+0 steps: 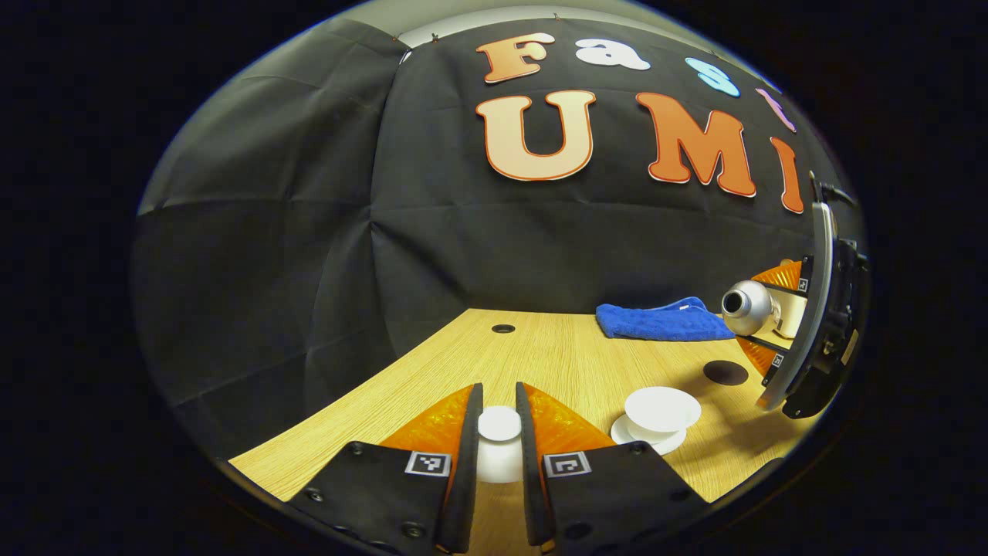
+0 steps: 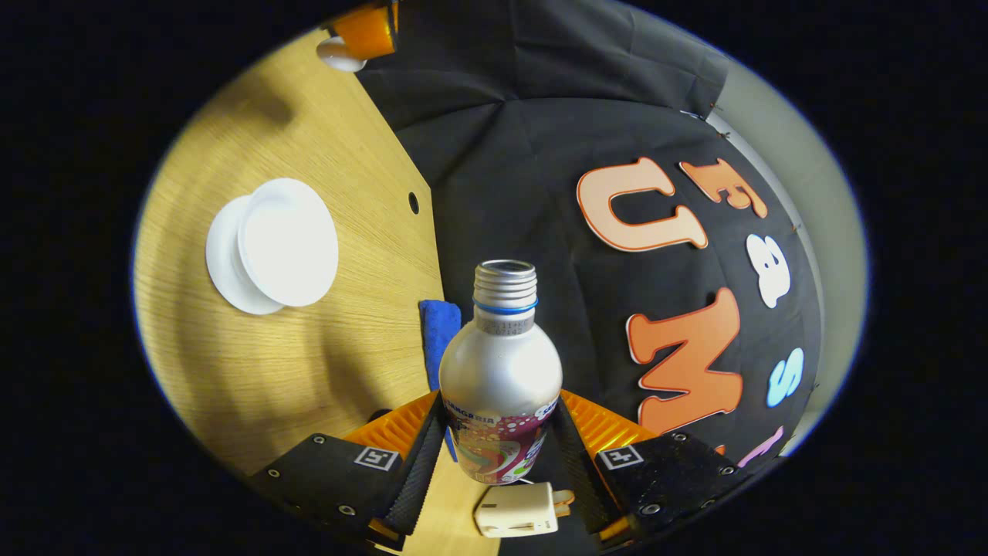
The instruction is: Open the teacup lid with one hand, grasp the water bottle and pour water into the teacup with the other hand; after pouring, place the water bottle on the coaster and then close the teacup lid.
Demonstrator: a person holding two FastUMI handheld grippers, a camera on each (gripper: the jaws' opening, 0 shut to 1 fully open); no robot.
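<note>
We see the left gripper [image 1: 499,432] with its jaws clamped on the knob of the teacup lid [image 1: 499,442], held off to the left of the teacup [image 1: 662,409]; we judge this keeps the cup's mouth clear for pouring. The teacup stands open on its saucer [image 1: 647,439] on the desk [image 1: 540,363]. In the right gripper view, the right gripper [image 2: 500,440] has its jaws clamped on the lower body of the water bottle [image 2: 500,371], whose uncapped neck points forward. In the left gripper view the bottle lies tilted near horizontal, mouth toward the cup side but well apart from it, so we judge that pouring has not begun. A dark round coaster [image 1: 725,372] lies on the desk near the cup, below the bottle, ready to receive it afterwards. A folded blue towel [image 1: 662,321] lies at the back of the desk, presumably for spills.

Count: two grippers, one lid, one teacup, one saucer, one bottle, one coaster, one towel.
</note>
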